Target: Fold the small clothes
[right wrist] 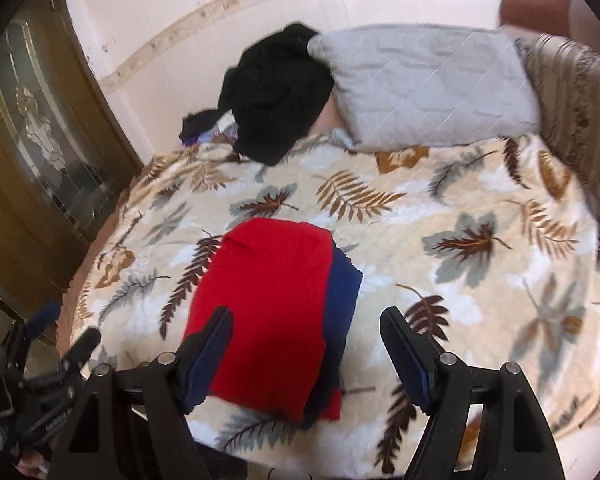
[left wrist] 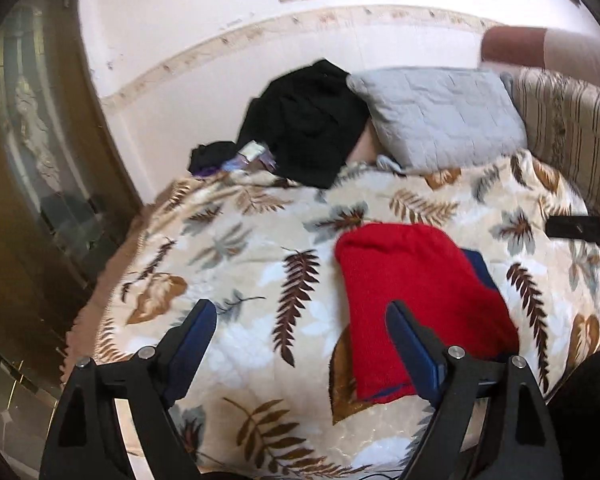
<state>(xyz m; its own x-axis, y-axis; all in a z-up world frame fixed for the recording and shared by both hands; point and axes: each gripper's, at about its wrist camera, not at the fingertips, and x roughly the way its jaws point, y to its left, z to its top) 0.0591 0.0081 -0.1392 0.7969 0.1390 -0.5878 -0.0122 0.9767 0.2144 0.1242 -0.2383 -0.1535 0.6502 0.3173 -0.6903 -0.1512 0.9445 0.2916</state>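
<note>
A red and navy garment lies folded into a compact rectangle on the leaf-patterned blanket. It also shows in the right wrist view, with a navy strip along its right side. My left gripper is open and empty, held above the blanket just left of the garment. My right gripper is open and empty, held above the garment's near end. The left gripper shows at the lower left of the right wrist view. A tip of the right gripper shows at the right edge of the left wrist view.
A black garment pile and a grey quilted pillow lie at the bed's far end against the wall. A striped cushion sits at the far right. A dark wooden door stands left of the bed.
</note>
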